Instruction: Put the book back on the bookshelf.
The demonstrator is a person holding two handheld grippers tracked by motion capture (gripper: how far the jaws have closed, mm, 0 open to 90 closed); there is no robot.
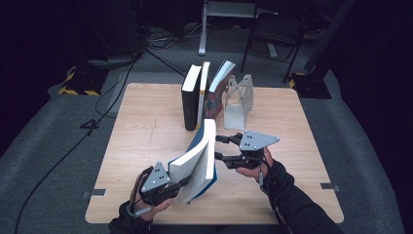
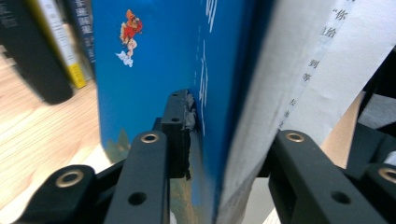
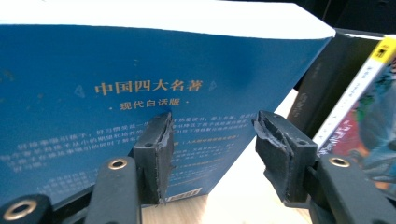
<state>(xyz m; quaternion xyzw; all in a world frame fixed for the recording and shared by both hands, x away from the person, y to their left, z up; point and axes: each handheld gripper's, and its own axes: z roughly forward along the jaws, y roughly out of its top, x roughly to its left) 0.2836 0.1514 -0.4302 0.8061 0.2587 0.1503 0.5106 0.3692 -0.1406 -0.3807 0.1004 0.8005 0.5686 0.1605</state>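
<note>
The blue book (image 1: pixel 200 163) stands tilted on the near middle of the wooden table (image 1: pixel 146 131), page block facing up and toward the person, its top leaning toward the far side.

The left hand (image 1: pixel 146 207) enters from the bottom edge, forearm low. The left gripper (image 1: pixel 182 183) points right and clamps the book's near lower corner; in the left gripper view one pad presses the blue cover (image 2: pixel 154 70) and the other jaw lies against the pages.

The right hand (image 1: pixel 253 168), in a dark sleeve, reaches in from the lower right. The right gripper (image 1: pixel 217 147) points left at the book's back cover, jaws partly parted and gripping nothing.

Beyond, a black book (image 1: pixel 191 97), a thin white one (image 1: pixel 203 92) and a colourful book (image 1: pixel 216 90) lean beside a metal bookend (image 1: pixel 238 100). Grey carpet, cables and chair legs surround the table in a dark room.
</note>
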